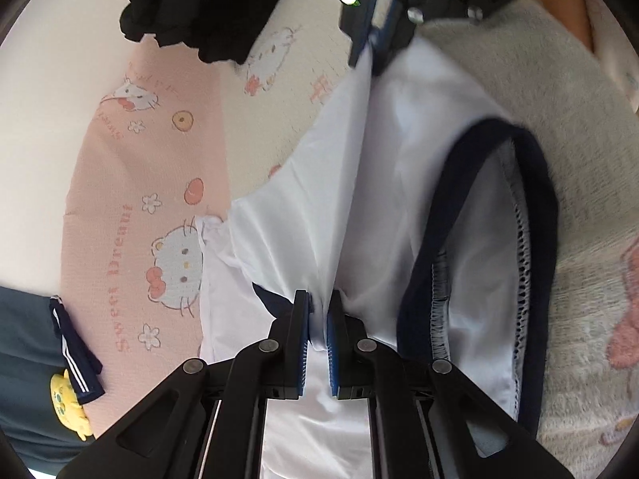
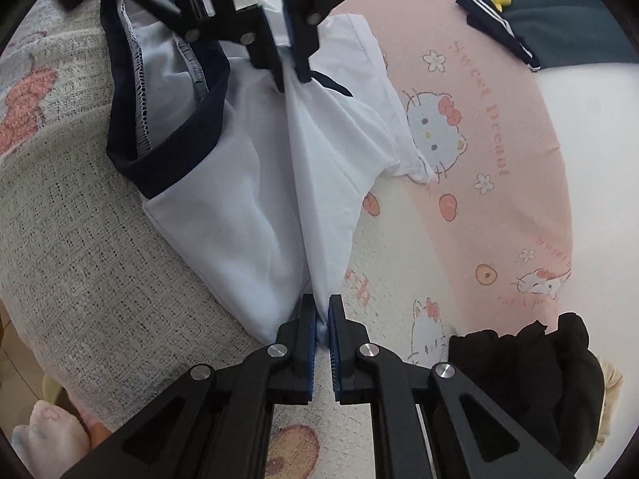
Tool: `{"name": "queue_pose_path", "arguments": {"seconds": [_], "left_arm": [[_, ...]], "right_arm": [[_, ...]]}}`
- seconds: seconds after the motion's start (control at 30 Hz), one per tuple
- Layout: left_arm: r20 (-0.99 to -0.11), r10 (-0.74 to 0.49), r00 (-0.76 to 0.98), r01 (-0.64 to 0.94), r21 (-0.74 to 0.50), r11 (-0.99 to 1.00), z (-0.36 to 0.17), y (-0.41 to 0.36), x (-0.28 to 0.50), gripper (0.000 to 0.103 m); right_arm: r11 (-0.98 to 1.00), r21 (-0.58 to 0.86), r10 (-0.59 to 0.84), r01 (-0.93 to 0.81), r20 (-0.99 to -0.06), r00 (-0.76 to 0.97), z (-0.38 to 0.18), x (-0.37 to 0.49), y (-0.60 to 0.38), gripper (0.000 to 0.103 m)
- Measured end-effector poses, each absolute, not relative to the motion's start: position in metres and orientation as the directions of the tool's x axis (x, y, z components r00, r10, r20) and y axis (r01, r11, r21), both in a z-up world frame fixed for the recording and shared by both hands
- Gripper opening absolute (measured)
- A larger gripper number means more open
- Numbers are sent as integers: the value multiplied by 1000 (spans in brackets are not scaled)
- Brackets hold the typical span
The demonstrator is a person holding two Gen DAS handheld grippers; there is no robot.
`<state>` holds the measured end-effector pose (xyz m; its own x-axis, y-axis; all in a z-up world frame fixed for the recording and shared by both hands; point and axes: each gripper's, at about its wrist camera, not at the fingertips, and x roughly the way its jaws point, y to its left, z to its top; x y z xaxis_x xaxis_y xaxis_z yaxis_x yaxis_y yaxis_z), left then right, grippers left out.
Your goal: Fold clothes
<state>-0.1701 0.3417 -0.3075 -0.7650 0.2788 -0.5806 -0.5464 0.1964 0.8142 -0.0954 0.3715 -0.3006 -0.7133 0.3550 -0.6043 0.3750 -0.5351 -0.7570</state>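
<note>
Left wrist view: the left gripper point(image 1: 318, 311) sits at lower centre, its blue pads pinched together on a fold of the white garment point(image 1: 399, 167). The cloth runs as a taut ridge up the frame to the right gripper point(image 1: 369, 46) at upper centre, which is likewise clamped on the fabric. A navy-trimmed opening point(image 1: 539, 215) of the garment lies to the right, over a cream waffle blanket point(image 1: 539, 80). To the left is a pink cartoon-cat sheet point(image 1: 120, 183); a black garment point(image 1: 199, 4) is bunched at upper left, and a dark teal item point(image 1: 28, 359) with a yellow patch point(image 1: 70, 407) sits at lower left.

Right wrist view: the right gripper point(image 2: 321, 315) at lower centre grips the white garment's point(image 2: 239, 215) edge, jaws closed on it. The left gripper point(image 2: 289, 68) at upper centre holds the other end of the ridge. The waffle blanket point(image 2: 80, 239) fills the left, the pink sheet point(image 2: 499, 139) the right, the black garment point(image 2: 519, 379) the lower right.
</note>
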Motion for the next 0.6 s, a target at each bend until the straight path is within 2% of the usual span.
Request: {"name": "queue_pose_path", "arguments": {"seconds": [0.2,0.3,0.33,0.37,0.4,0.43,0.47,0.5,0.57,0.6], "left_arm": [[-580,249,-775,-568,813,126,-308,348,-173,7],[-585,213,-783,-580,809,93,-302,350,-173,9],[-594,197,-780,-590,803,82,-300,350,-173,10],[-603,181,-777,-601,796,71,-297,350,-172,10],[-611,164,-774,-611,789,59,-294,349,-172,11],[-620,148,-770,-621,783,48,-292,349,-171,12],[-633,131,-763,-636,771,28,-287,348,-171,13],[-647,114,-754,-650,760,9,-283,347,-171,16],[-659,91,-747,-664,747,-31,-275,345,-170,30],[-658,84,-748,-663,747,-50,-271,344,-168,47]], "right_arm": [[-535,-764,375,360,-597,-709,-302,-104,373,8],[-558,-759,377,335,-591,-713,-296,-108,378,13],[-569,-755,377,325,-591,-713,-293,-107,379,23],[-581,-751,378,313,-590,-713,-291,-106,381,39],[-599,-747,382,289,-584,-716,-284,-106,383,47],[-620,-735,374,275,-585,-720,-277,-105,385,63],[-640,-723,365,262,-585,-724,-270,-103,387,70],[-659,-709,351,253,-587,-730,-263,-100,387,70],[-663,-714,356,225,-565,-744,-252,-96,386,71],[-658,-721,362,215,-554,-749,-248,-94,385,71]]}}
